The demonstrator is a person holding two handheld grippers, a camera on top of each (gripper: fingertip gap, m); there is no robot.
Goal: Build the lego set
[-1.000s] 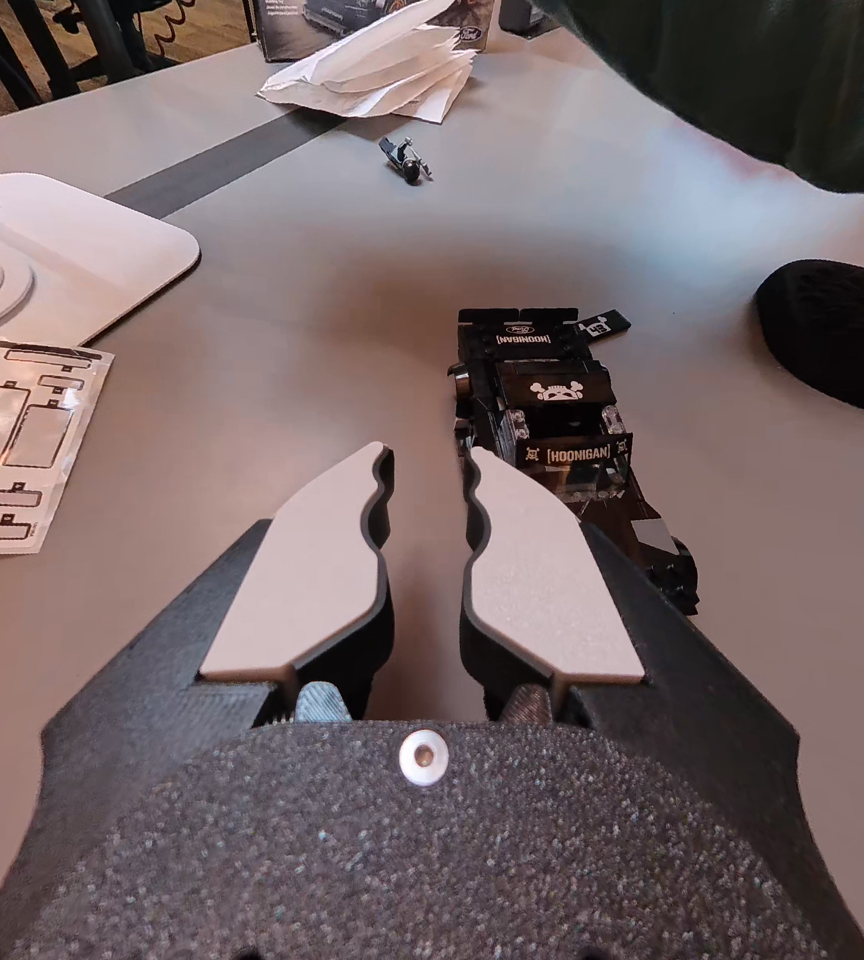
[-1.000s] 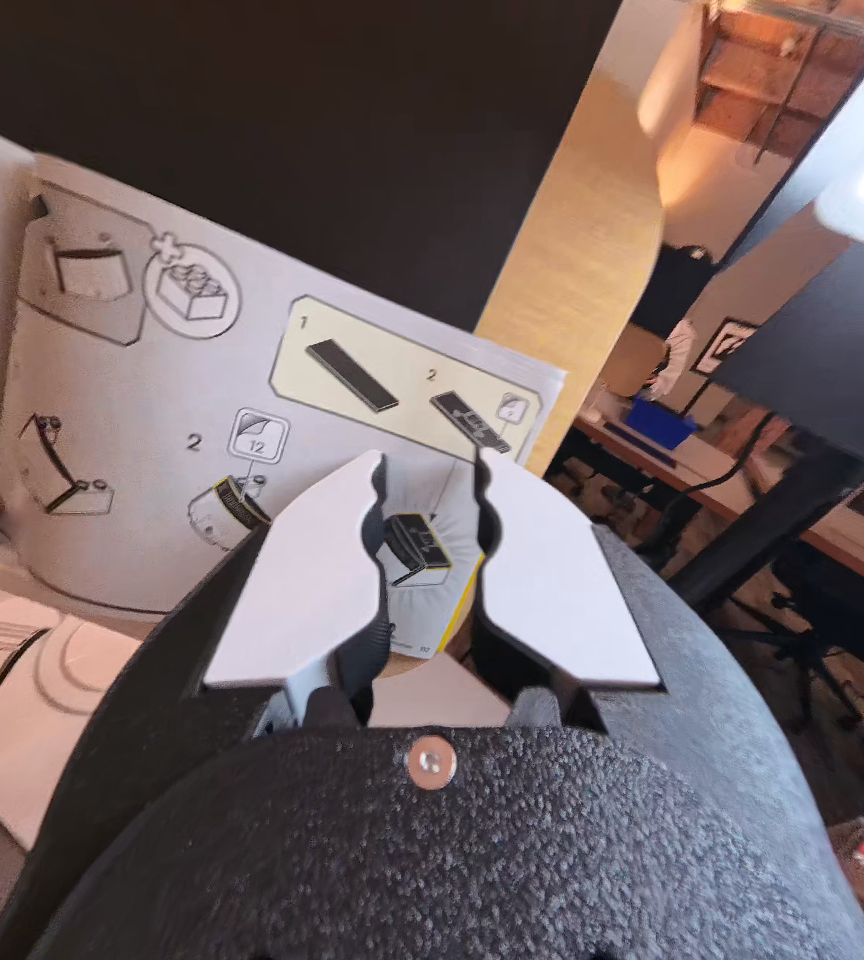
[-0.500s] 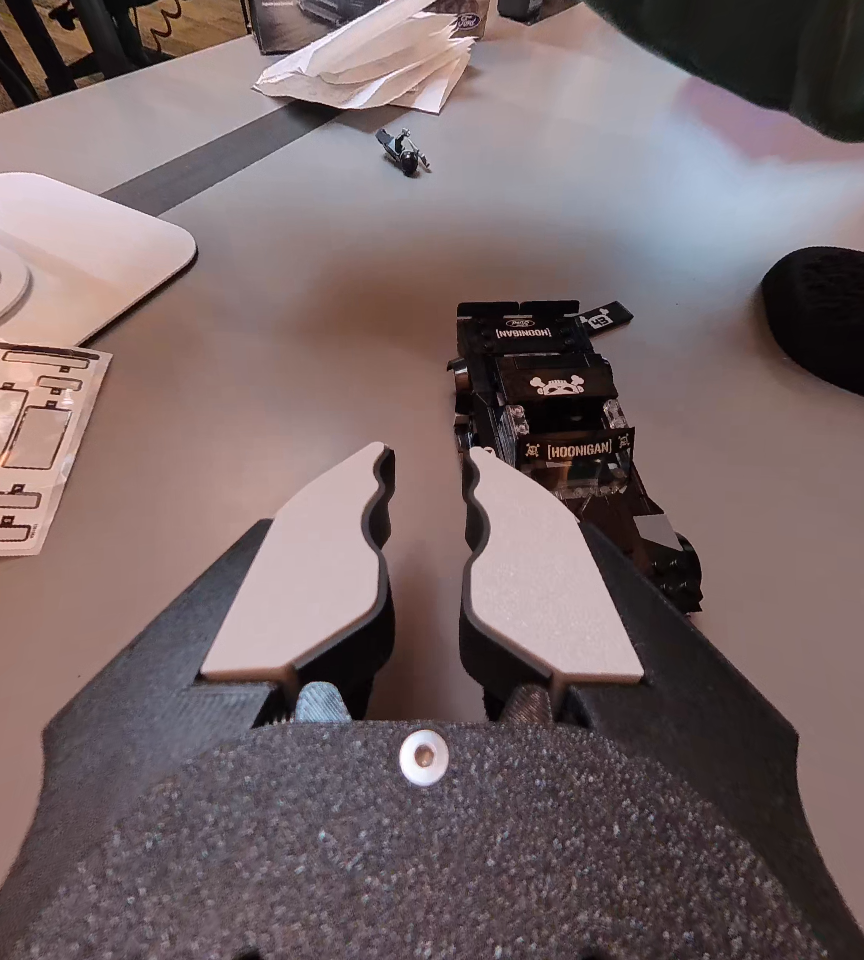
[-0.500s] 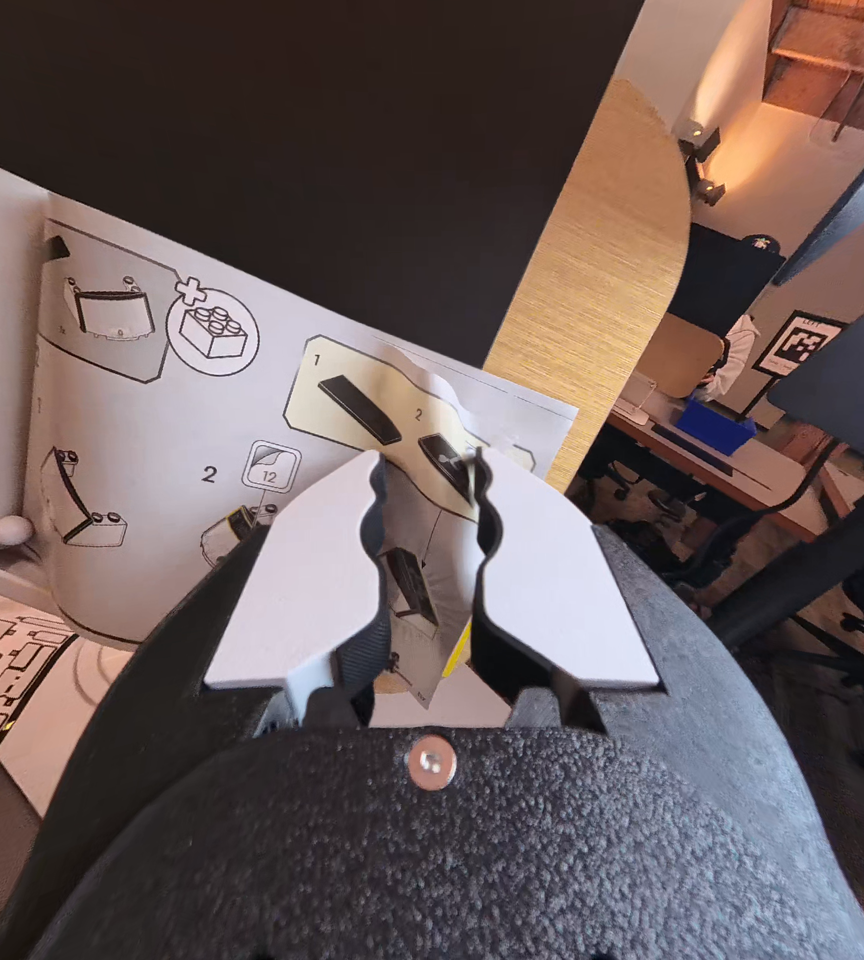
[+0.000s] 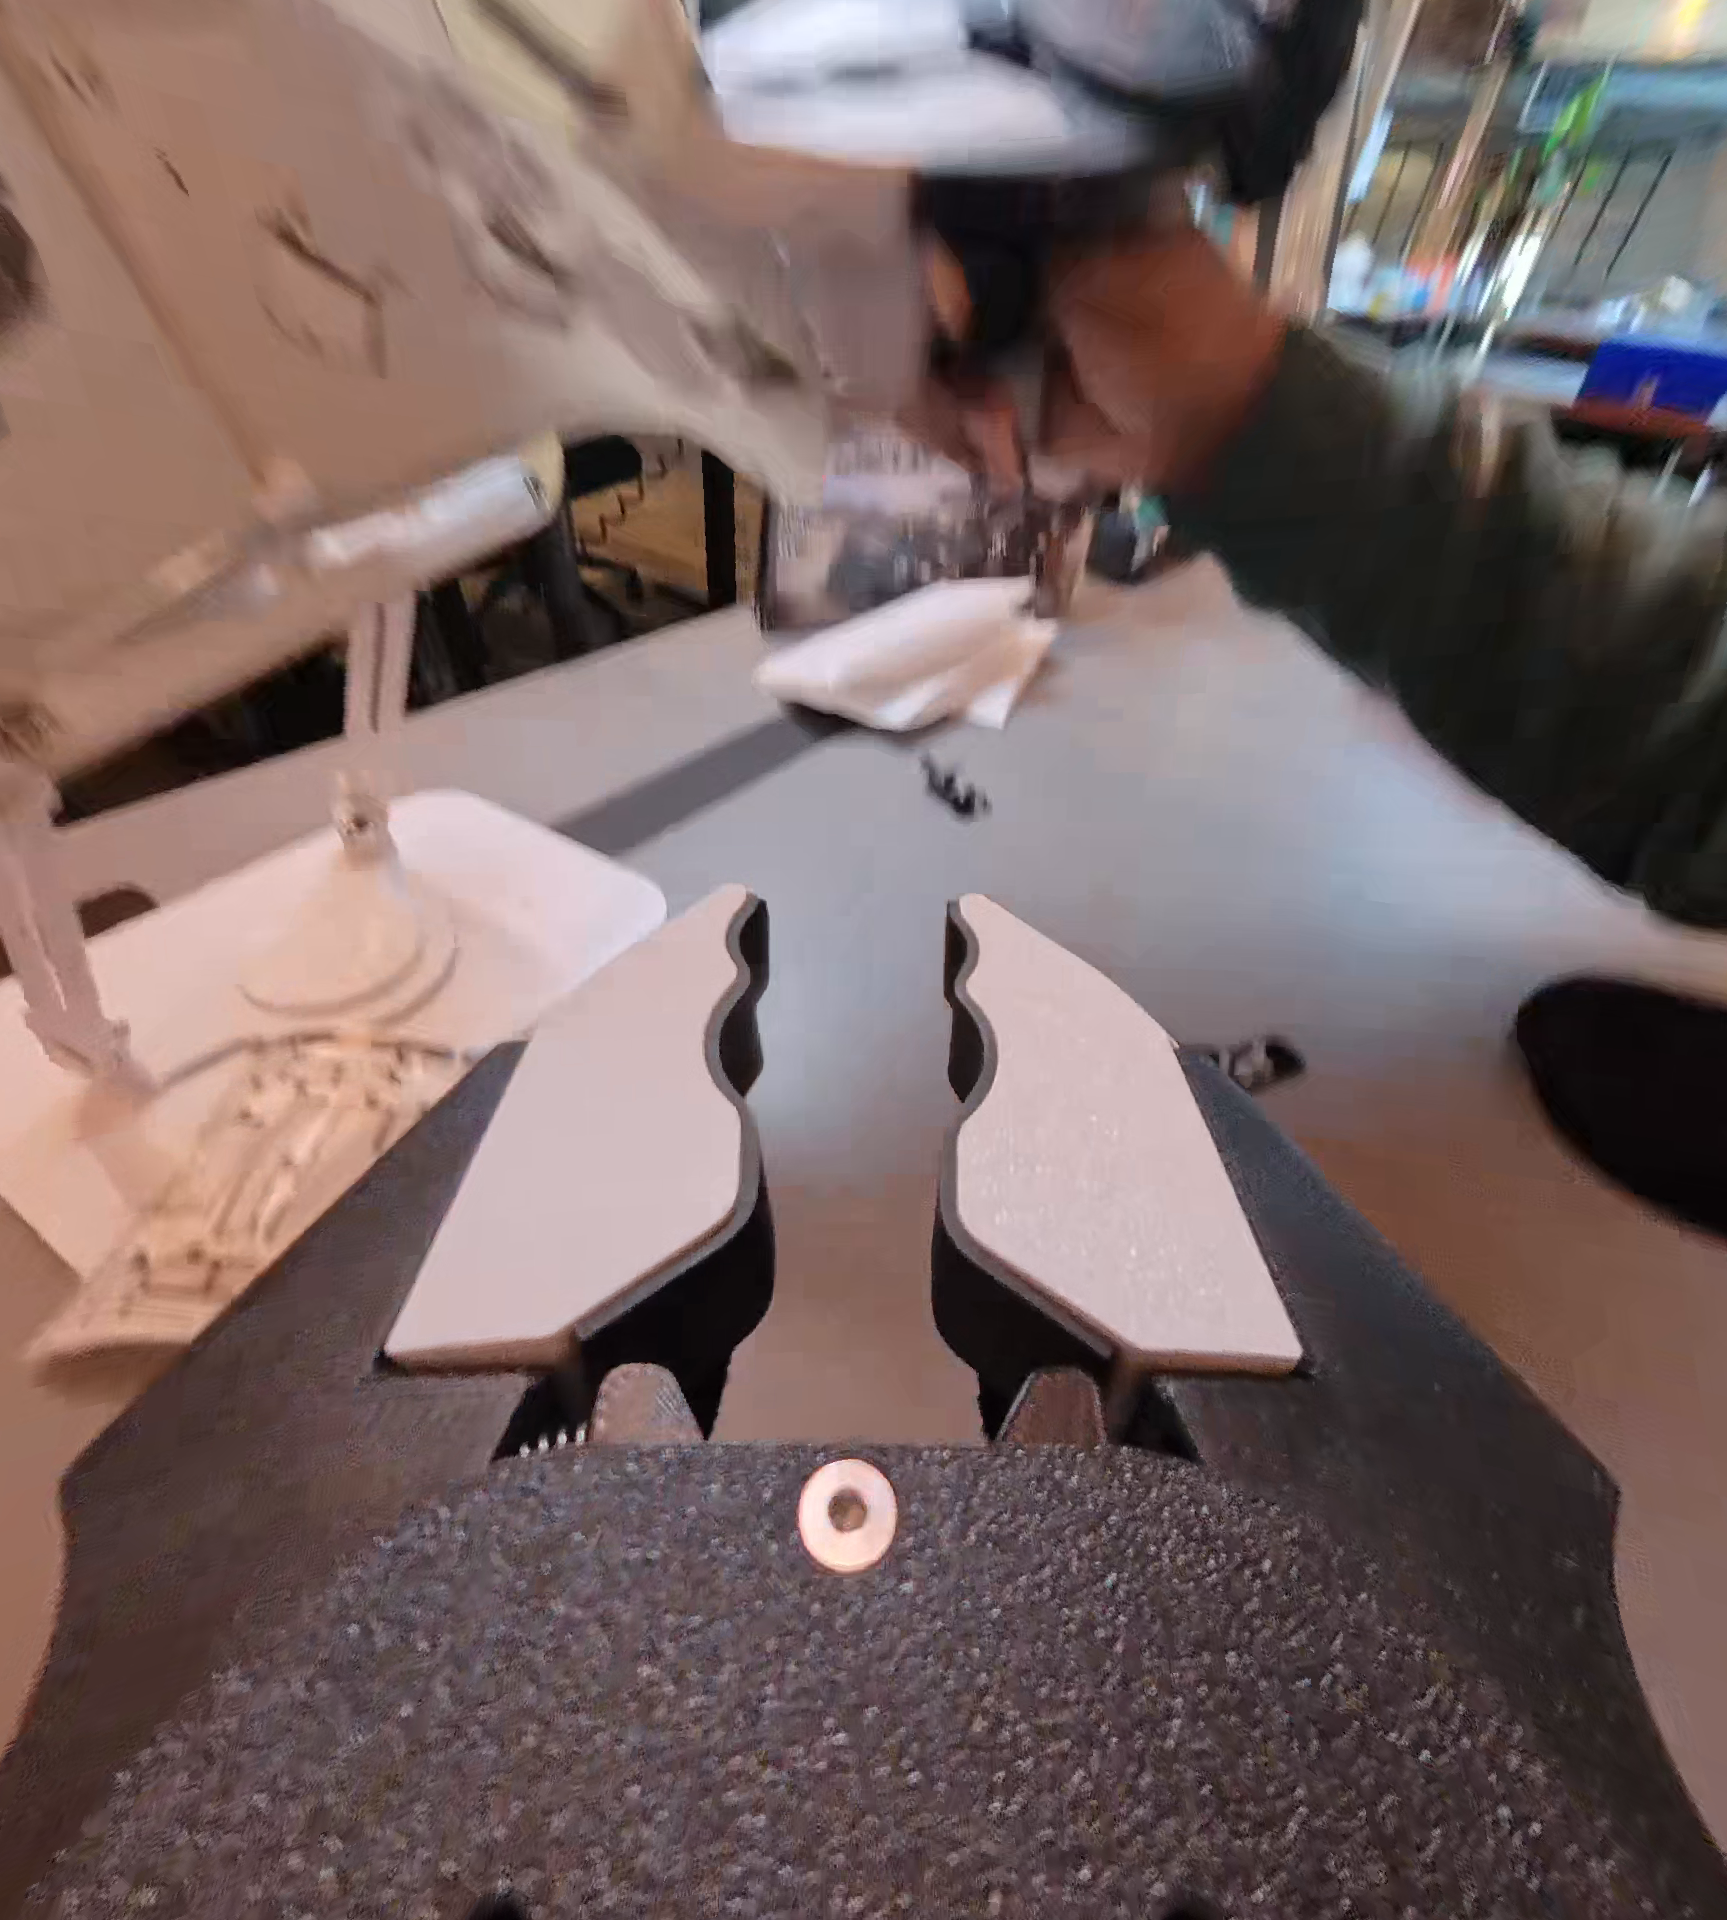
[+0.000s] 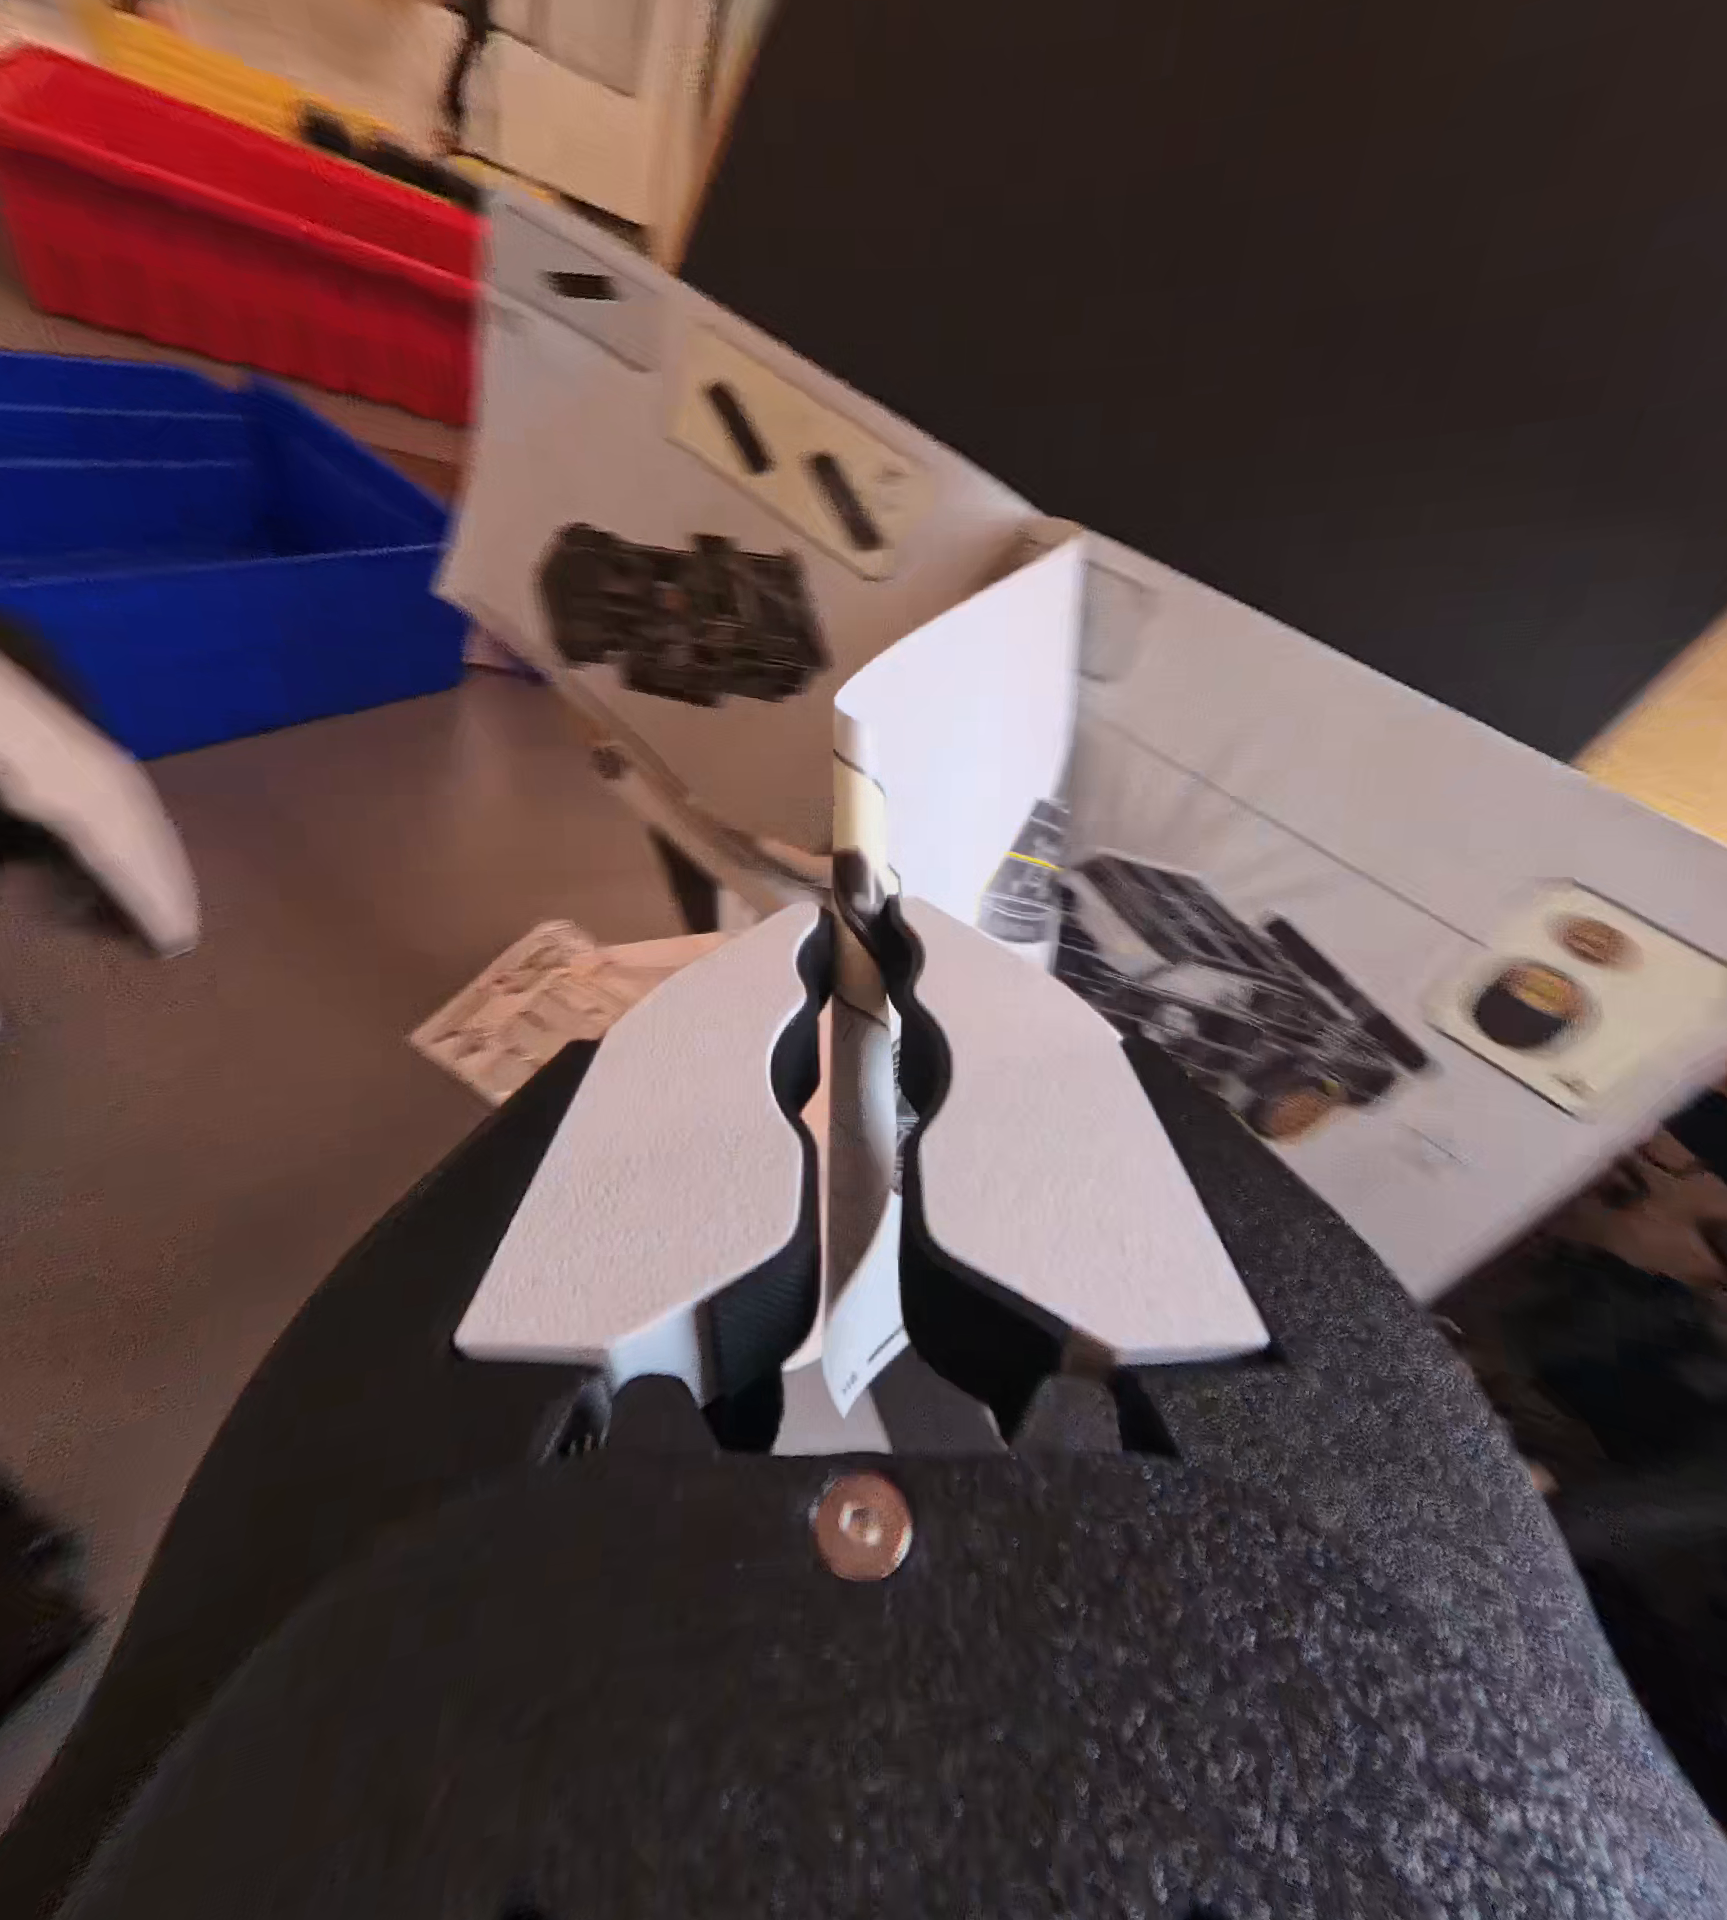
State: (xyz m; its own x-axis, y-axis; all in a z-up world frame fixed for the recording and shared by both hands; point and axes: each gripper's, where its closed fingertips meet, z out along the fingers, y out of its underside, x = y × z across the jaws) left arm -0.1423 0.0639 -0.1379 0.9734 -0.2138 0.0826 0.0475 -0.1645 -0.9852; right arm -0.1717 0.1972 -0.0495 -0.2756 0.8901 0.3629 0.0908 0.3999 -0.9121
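My right gripper [image 6: 854, 925] is shut on the lower edge of one page [image 6: 952, 769] of the instruction booklet [image 6: 1358, 935], and the page stands up on edge between the open spreads. The booklet rests on a white stand [image 5: 485, 914] and shows blurred at the upper left of the left wrist view [image 5: 339, 260]. My left gripper [image 5: 854, 914] is open and empty above the grey table [image 5: 1150, 831]. Only a black sliver of the Lego car [image 5: 1254, 1060] shows beside my right finger. A small black Lego piece [image 5: 952, 792] lies farther back.
A sticker sheet [image 5: 215, 1195] lies by the stand's base. White paper bags [image 5: 911, 655] lie at the back. A black padded rest [image 5: 1669, 1101] is at the right, under a person's green sleeve [image 5: 1461, 623]. Red [image 6: 215, 260] and blue [image 6: 163, 540] bins stand at the left. Left tips to right tips: about 20 centimetres.
My right gripper has shut on a booklet page and swung it leftward. My left gripper has lifted and tilted up, so the car has dropped out of sight behind my finger.
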